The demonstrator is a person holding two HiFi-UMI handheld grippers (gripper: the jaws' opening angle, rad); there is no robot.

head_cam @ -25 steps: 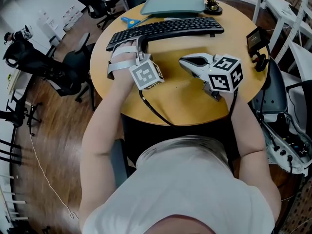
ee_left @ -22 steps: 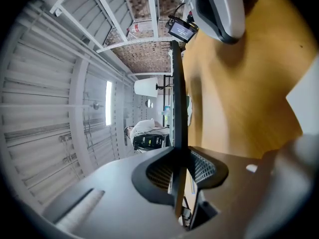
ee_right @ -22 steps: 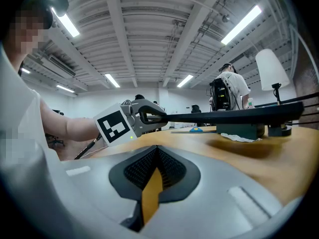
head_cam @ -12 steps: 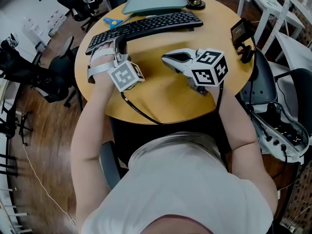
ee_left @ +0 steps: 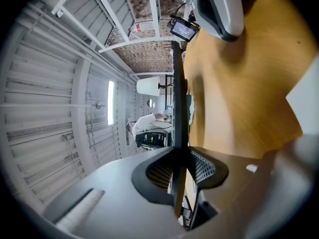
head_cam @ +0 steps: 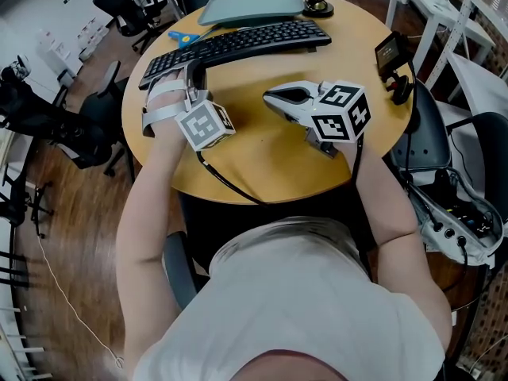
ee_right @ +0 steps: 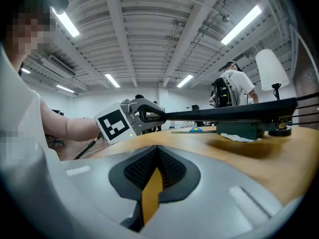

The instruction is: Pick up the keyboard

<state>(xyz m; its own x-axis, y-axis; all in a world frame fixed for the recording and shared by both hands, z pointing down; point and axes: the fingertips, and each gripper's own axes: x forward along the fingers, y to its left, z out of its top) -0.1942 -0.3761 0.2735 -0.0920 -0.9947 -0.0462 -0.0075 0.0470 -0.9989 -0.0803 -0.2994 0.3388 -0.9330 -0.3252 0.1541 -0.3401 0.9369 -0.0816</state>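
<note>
Upper centre of the head view, on the round wood-grain counter, is the long black keyboard, slightly curved, its keys in tight rows. The left claw is clamped on the keyboard's thin left end; the left gripper view shows the slab pinched edge-on between dark, mesh-textured pads. The right claw, smooth grey plastic, sits mid-frame, apart from the keyboard, its pads pressed together on nothing. Above the keyboard lie a flat teal tray and blue-handled scissors.
</note>
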